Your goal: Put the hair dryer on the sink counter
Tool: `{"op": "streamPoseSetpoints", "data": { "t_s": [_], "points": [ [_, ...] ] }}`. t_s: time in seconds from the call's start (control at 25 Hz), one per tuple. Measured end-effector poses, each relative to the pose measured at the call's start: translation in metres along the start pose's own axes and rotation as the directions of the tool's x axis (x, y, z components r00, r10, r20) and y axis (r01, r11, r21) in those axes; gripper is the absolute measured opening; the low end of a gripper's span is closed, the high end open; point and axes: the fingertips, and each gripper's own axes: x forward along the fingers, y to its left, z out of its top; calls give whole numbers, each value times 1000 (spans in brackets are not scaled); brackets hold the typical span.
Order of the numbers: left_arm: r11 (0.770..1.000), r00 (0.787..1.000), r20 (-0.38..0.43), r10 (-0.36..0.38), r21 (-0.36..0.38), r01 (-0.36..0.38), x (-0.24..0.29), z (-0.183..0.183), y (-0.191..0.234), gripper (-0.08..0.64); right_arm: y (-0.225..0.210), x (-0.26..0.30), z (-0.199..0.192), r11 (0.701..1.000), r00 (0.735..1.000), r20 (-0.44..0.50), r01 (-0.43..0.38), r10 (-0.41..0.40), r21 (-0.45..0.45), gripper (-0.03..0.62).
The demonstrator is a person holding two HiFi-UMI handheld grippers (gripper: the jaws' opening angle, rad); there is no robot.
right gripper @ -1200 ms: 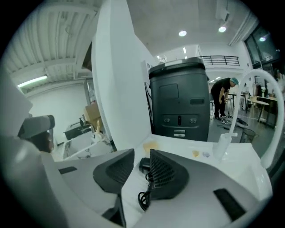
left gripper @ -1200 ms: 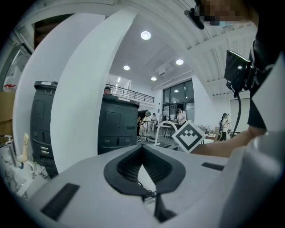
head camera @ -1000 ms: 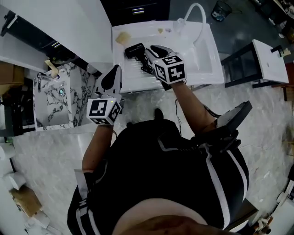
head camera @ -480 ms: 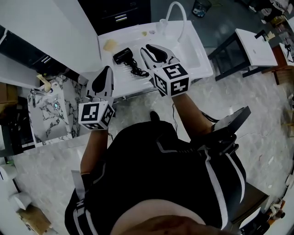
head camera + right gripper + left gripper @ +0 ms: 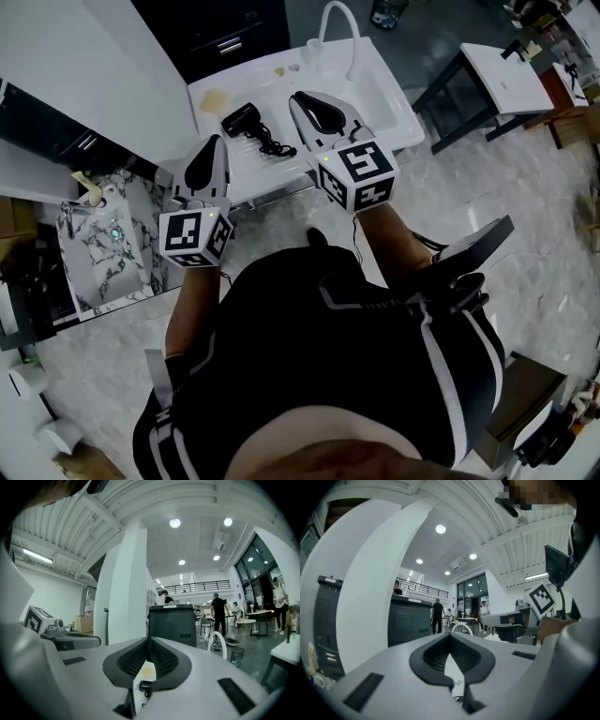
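Black hair dryer (image 5: 244, 120) on sink counter (image 5: 286, 169); left gripper (image 5: 217, 140), right gripper (image 5: 298, 97) jaws clenched.

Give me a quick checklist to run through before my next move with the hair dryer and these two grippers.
1. The hair dryer lies on the sink counter: ok.
2. The right gripper is empty; its fingers have just closed together on nothing: ok.
3. The left gripper is shut and empty: ok.
4. Both grippers are clear of the dryer: ok.
5. The cord rests on the counter: ok.
6. Dryer switched off: cannot tell.
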Motion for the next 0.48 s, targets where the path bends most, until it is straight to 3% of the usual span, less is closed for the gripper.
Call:
{"op": "streamPoseSetpoints", "data": {
  "t_s": [0.36, 0.48],
  "points": [
    [997, 997, 9, -80, -13, 80, -4, 8, -19, 5, -1, -12, 3, 1000, 1000, -5, 14, -14, 10, 40],
    [997, 997, 4, -78, -7, 78, -4, 11, -22, 5, 2, -13, 4, 1000, 1000, 0, 4, -4, 8, 40]
  ]
}}
